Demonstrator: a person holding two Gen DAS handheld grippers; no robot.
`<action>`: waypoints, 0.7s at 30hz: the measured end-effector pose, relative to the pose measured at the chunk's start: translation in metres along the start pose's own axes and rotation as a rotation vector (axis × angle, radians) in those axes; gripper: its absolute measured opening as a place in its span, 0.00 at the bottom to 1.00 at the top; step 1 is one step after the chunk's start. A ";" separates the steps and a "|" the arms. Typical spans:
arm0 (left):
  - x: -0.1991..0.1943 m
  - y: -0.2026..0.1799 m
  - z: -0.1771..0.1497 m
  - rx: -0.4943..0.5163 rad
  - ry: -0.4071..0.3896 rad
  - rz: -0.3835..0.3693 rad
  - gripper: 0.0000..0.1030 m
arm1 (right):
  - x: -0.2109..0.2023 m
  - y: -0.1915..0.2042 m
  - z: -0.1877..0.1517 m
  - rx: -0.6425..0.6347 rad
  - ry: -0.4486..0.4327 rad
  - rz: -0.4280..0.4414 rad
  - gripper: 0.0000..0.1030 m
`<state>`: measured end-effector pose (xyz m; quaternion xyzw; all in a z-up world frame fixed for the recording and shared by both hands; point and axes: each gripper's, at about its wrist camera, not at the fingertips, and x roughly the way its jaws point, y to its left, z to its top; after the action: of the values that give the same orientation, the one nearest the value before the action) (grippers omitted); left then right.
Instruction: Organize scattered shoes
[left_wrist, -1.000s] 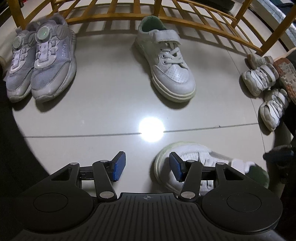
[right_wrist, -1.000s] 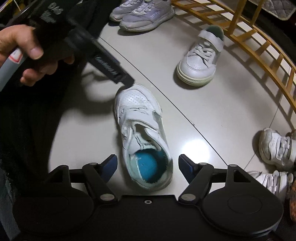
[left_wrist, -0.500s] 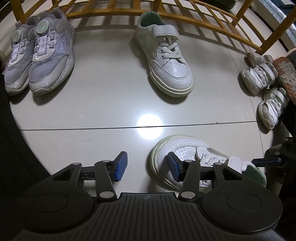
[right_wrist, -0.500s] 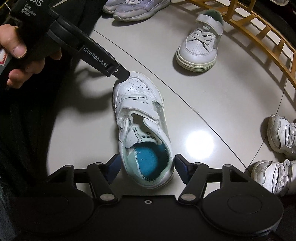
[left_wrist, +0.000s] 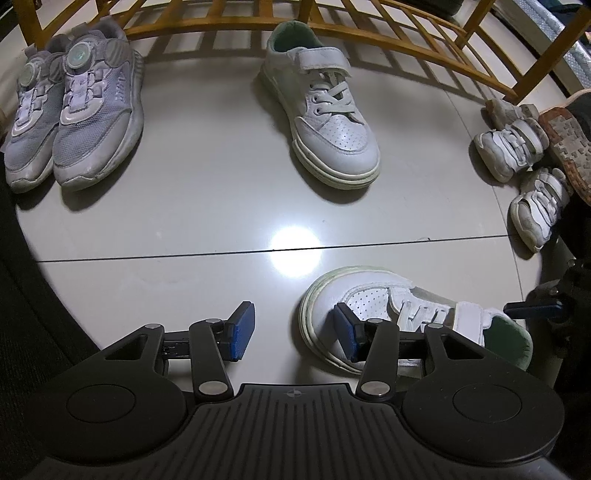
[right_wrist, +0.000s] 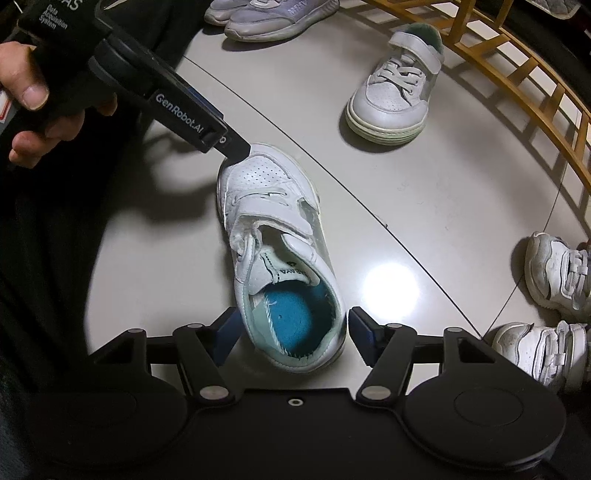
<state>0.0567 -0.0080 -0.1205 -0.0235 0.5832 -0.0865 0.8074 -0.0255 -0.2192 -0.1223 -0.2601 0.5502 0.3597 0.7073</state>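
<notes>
The white velcro shoe (right_wrist: 280, 254) lay on the floor (right_wrist: 424, 206), heel nearest, toe pointing away. The right tongs (right_wrist: 291, 336) straddled its heel, wide apart (contact unclear). The left tongs (left_wrist: 293, 332) stood open, one finger (right_wrist: 232, 146) at the toe.

The right gripper (right_wrist: 291, 334) is low at the heel of the white shoe (right_wrist: 273, 240), one finger on each side, jaws wide apart. The left gripper (left_wrist: 293, 332) is at the toe of that shoe, jaws apart too. A hand (right_wrist: 35, 110) holds the left gripper's handle.
</notes>
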 end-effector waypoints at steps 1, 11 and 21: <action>0.000 -0.001 0.001 0.007 -0.003 0.004 0.48 | 0.000 0.000 0.000 0.002 -0.001 0.000 0.65; 0.003 -0.004 0.007 0.035 -0.025 0.001 0.51 | -0.001 0.001 -0.003 0.019 -0.007 -0.003 0.65; 0.002 -0.004 0.004 0.048 -0.030 -0.010 0.48 | -0.017 -0.004 -0.002 0.076 -0.050 0.015 0.65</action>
<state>0.0605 -0.0125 -0.1211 -0.0084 0.5688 -0.1040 0.8158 -0.0262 -0.2268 -0.1070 -0.2199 0.5474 0.3500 0.7276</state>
